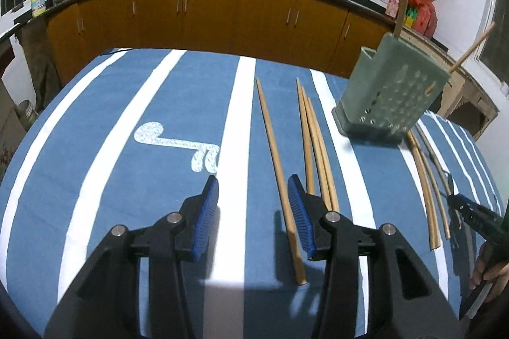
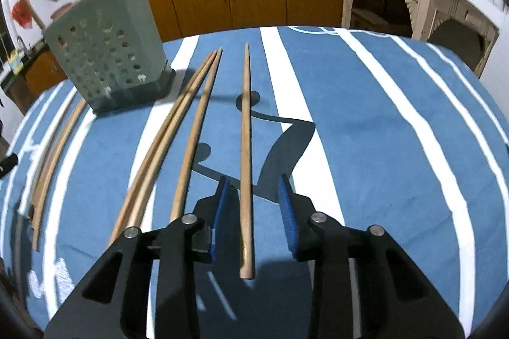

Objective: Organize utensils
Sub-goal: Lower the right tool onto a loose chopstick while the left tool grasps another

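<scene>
Wooden chopsticks lie lengthwise on a blue cloth with white stripes. My left gripper [image 1: 253,180] stands open over one chopstick [image 1: 275,160], which lies between the blue pads close to the right one, untouched. A bundle of three chopsticks [image 1: 313,144] lies just right of it. My right gripper [image 2: 254,180] is open astride a single chopstick [image 2: 245,148], with a gap on each side. Three more chopsticks [image 2: 178,135] lie to its left. A grey-green perforated holder [image 1: 391,97] [image 2: 105,52] stands behind, with two chopsticks in it.
The striped cloth [image 1: 127,116] covers the whole table. Beyond its far edge run orange cabinets [image 1: 206,8] under a dark counter with woks. At the right edge of the left wrist view, a hand [image 1: 490,269] holds the right gripper [image 1: 451,183] over further chopsticks [image 1: 426,180].
</scene>
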`<action>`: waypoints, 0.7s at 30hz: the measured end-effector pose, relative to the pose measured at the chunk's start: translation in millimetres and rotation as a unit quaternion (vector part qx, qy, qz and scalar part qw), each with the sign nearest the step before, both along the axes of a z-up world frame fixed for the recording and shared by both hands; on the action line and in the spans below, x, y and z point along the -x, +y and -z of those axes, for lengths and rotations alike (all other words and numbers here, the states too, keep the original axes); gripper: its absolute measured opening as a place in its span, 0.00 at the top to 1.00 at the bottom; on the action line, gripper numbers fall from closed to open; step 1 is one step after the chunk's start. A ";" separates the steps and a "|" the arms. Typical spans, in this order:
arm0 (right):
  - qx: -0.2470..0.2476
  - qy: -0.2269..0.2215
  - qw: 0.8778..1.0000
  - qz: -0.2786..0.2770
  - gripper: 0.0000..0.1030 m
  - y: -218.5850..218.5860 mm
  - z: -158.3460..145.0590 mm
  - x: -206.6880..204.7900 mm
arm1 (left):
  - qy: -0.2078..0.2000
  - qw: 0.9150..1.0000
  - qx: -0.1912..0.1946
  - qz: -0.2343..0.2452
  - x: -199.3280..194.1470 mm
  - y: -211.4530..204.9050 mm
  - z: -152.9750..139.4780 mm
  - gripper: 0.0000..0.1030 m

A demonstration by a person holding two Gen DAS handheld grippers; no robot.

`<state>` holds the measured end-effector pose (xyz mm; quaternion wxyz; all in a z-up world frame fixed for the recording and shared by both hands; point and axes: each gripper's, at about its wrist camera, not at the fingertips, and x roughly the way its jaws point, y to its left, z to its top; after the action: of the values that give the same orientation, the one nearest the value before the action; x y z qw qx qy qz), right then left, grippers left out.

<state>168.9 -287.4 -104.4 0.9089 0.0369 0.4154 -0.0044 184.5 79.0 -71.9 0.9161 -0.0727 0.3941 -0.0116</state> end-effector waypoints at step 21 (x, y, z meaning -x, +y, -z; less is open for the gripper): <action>0.001 -0.005 0.999 0.040 0.92 -19.0 1.6 -6.4 | 0.038 0.997 -0.056 0.032 -25.2 -40.4 29.8 0.86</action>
<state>175.3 -306.4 -106.0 0.9100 0.0528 0.4093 -0.0408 209.7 38.6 -101.7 0.9024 -0.0091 0.4305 -0.0157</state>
